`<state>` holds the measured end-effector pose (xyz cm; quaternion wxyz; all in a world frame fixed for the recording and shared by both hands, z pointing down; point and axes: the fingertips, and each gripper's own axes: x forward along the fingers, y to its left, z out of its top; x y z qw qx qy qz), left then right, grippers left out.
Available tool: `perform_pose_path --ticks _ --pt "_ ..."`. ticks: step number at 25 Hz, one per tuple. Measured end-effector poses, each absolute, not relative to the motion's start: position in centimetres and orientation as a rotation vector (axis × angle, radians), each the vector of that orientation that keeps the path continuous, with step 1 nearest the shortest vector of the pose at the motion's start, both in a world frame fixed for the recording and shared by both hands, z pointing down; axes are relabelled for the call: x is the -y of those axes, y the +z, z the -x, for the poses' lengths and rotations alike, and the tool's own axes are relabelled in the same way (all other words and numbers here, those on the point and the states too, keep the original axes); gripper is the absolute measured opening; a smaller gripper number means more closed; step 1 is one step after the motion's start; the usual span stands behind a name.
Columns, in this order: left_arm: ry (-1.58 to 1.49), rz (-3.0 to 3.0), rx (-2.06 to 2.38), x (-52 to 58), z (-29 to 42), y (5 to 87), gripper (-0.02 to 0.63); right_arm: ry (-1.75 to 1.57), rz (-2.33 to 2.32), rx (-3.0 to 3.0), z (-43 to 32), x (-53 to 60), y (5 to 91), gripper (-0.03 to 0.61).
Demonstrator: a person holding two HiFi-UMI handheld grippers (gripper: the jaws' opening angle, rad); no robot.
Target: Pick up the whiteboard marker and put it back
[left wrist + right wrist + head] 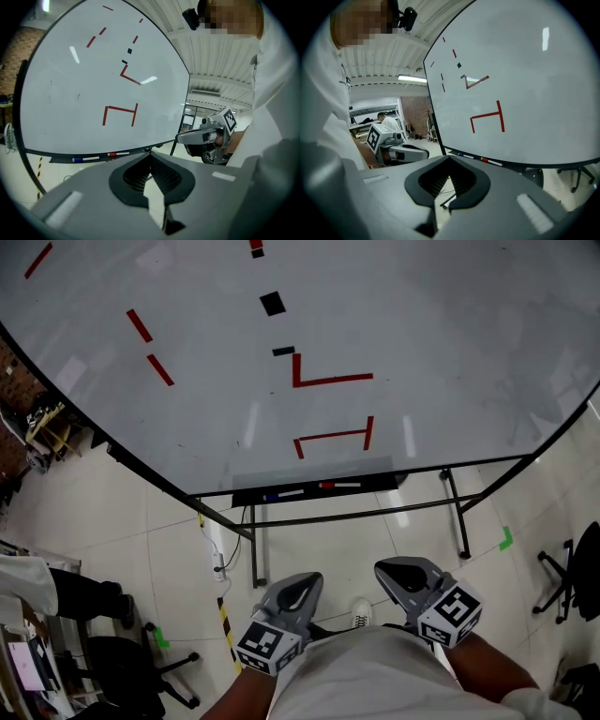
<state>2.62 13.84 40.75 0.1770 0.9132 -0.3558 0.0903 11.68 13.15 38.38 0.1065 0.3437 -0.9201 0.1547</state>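
A blue-capped marker (283,494) and a red-capped marker (339,485) lie end to end on the black tray (375,484) under the whiteboard (422,324). Both grippers are held low near my body, well short of the tray. My left gripper (298,592) is shut with nothing in it, and so is my right gripper (398,573). In the left gripper view the blue marker (86,159) and red marker (118,153) sit beyond the closed tips (151,154). The right gripper view shows the blue marker (466,155) and red marker (492,161) past its closed tips (449,158).
The whiteboard stands on black legs (255,554) with a crossbar. A white power strip (217,554) and yellow-black tape (227,629) lie on the tiled floor. Office chairs stand at the left (122,657) and right (572,582). A person (386,123) stands far behind.
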Motion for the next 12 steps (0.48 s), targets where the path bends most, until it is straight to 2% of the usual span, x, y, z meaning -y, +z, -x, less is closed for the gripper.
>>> perform_pose_path --ticks 12 --pt "0.298 -2.643 0.899 -14.1 2.2 40.0 0.017 0.521 -1.13 2.657 -7.3 -15.1 39.1 0.0"
